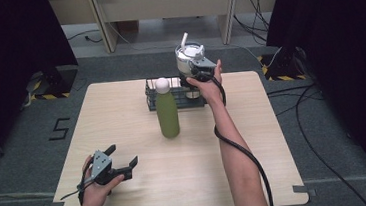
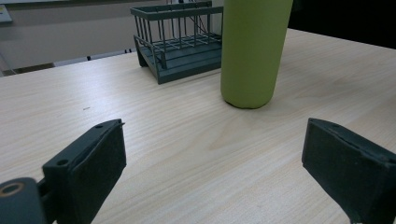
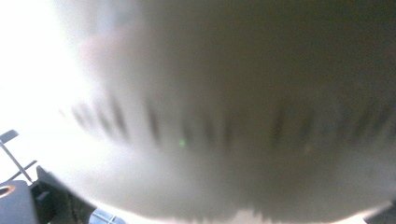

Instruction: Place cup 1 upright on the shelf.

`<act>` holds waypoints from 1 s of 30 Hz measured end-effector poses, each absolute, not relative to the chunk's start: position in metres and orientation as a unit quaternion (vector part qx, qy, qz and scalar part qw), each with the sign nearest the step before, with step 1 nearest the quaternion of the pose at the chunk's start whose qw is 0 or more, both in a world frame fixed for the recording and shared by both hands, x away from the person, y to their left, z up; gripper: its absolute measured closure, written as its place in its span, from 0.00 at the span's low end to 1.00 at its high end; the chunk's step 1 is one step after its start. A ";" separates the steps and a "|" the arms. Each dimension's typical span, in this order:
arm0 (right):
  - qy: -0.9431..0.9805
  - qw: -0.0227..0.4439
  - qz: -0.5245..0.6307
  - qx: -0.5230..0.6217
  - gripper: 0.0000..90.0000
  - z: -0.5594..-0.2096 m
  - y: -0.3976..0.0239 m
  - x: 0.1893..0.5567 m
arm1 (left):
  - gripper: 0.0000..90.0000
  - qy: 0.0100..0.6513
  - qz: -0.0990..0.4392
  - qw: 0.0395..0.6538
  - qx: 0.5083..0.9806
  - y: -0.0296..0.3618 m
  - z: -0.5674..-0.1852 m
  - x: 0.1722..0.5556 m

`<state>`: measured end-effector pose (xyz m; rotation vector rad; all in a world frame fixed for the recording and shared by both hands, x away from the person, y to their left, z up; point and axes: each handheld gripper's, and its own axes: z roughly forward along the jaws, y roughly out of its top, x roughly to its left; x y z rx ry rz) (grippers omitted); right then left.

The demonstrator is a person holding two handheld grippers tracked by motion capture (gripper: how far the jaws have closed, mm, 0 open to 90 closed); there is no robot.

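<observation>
- The right gripper [image 1: 193, 72] is holding a white-and-silver bottle [image 1: 188, 57] up above the dark wire basket [image 1: 151, 93] at the far side of the table [image 1: 124, 138]; its jaws look clamped on the bottle's body, though the hand is covering the contact.
- The bottle is hanging over the basket rim; if the grip is slipping, it could be dropping onto the wires and tipping out.
- The green bottle [image 1: 167, 113] is standing upright just in front of the basket; a low swing of the forearm could be knocking it over.
- The left gripper [image 1: 120, 158] is resting near the table's front edge, jaws apart and holding nothing.
- The right gripper view is showing a blurred pale surface, too close to read; the basket's inside is partly hidden behind the green bottle.
</observation>
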<state>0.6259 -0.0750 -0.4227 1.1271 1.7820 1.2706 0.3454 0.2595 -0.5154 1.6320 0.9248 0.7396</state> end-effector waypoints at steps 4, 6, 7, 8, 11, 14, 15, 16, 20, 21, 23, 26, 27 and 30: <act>0.685 0.336 0.486 0.426 0.03 -0.415 -0.076 0.624 | 0.06 0.387 0.312 0.534 0.684 0.259 -0.515 0.345; 0.685 0.334 0.487 0.427 0.03 -0.413 -0.076 0.623 | 0.06 0.387 0.312 0.534 0.684 0.259 -0.515 0.345; 0.683 0.332 0.490 0.428 0.03 -0.413 -0.076 0.622 | 0.06 0.387 0.312 0.535 0.684 0.259 -0.515 0.345; 0.682 0.331 0.491 0.428 0.03 -0.413 -0.076 0.621 | 0.06 0.387 0.312 0.535 0.683 0.259 -0.514 0.345; 0.682 0.330 0.492 0.429 0.03 -0.414 -0.076 0.618 | 0.06 0.386 0.312 0.535 0.684 0.258 -0.514 0.345; 0.683 0.329 0.492 0.428 0.04 -0.416 -0.079 0.615 | 0.06 0.385 0.313 0.533 0.685 0.258 -0.514 0.344; 0.684 0.327 0.491 0.430 0.04 -0.417 -0.080 0.613 | 0.06 0.385 0.314 0.533 0.685 0.258 -0.514 0.344; 0.683 0.327 0.490 0.432 0.04 -0.418 -0.082 0.611 | 0.06 0.385 0.314 0.533 0.685 0.258 -0.514 0.345; 0.683 0.327 0.491 0.431 0.04 -0.419 -0.087 0.603 | 0.06 0.385 0.315 0.532 0.685 0.257 -0.514 0.344; 0.683 0.327 0.491 0.431 0.05 -0.419 -0.088 0.601 | 0.06 0.385 0.315 0.532 0.685 0.257 -0.514 0.344; 0.683 0.325 0.493 0.430 0.05 -0.420 -0.091 0.597 | 0.06 0.385 0.316 0.532 0.685 0.257 -0.514 0.344; 0.683 0.327 0.492 0.430 0.05 -0.421 -0.095 0.590 | 0.06 0.385 0.317 0.531 0.685 0.257 -0.513 0.344; 0.684 0.329 0.491 0.429 0.05 -0.421 -0.097 0.588 | 0.06 0.384 0.318 0.531 0.685 0.257 -0.513 0.344; 0.681 0.329 0.492 0.432 0.05 -0.421 -0.103 0.580 | 0.06 0.383 0.319 0.531 0.685 0.257 -0.513 0.344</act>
